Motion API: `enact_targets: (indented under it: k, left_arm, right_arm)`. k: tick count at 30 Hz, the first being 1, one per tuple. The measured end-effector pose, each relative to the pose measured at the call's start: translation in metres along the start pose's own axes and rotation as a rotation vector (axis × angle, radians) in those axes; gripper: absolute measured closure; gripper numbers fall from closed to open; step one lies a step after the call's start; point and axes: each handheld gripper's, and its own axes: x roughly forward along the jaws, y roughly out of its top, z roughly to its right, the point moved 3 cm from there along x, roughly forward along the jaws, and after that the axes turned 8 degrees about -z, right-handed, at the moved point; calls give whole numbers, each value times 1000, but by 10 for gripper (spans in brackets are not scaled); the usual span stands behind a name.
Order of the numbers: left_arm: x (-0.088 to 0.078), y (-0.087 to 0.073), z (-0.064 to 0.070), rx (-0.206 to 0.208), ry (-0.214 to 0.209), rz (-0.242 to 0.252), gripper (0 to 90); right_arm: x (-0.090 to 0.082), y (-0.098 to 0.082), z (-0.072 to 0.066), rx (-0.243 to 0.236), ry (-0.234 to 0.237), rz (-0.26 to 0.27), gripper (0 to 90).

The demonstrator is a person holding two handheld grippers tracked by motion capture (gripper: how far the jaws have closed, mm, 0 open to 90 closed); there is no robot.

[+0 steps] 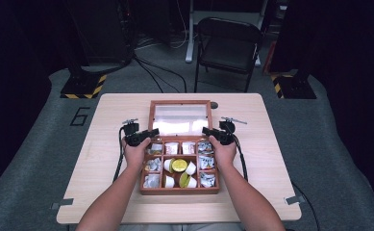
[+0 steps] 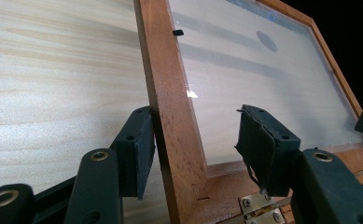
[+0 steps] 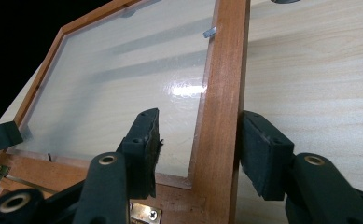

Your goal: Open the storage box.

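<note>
Both hands sit at the near corners of the raised lid [image 1: 180, 118] of the wooden box [image 1: 179, 189]. Left gripper [image 2: 195, 142] straddles the lid's left frame rail with its jaws apart, one pad clear of the wood; right gripper [image 3: 198, 147] straddles the right rail, outer pad touching, inner pad apart. Box stands mid-table [image 1: 107, 115], its compartments holding packets and small cups [image 1: 190, 168].

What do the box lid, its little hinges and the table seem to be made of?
The lid frame looks like reddish-brown wood with a smooth stained finish: grain lines show along it. Its pane seems to be clear glass or plastic, since the table shows through and a glare spot sits on it. The hinge looks like brass-coloured metal, shiny, with screw heads. The table appears to be pale wood or wood-look laminate.
</note>
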Motion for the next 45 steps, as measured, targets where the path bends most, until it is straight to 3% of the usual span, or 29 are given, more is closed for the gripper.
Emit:
enact_targets:
  k: [8,9,24,29,45]
  left_arm:
    - [1,0,0,3,14,-11,454]
    - [0,0,-1,28,23,-23,449]
    - [2,1,-2,-9,12,-36,442]
    - [3,0,-4,-26,0,-51,440]
    - [5,1,-4,-46,-5,-55,434]
  right_arm:
    - [1,0,1,24,7,-18,493]
    - [1,0,2,26,6,-18,493]
    - [3,0,3,38,3,-35,488]
    - [4,-1,5,64,13,-52,487]
    - [5,-1,6,88,22,-69,486]
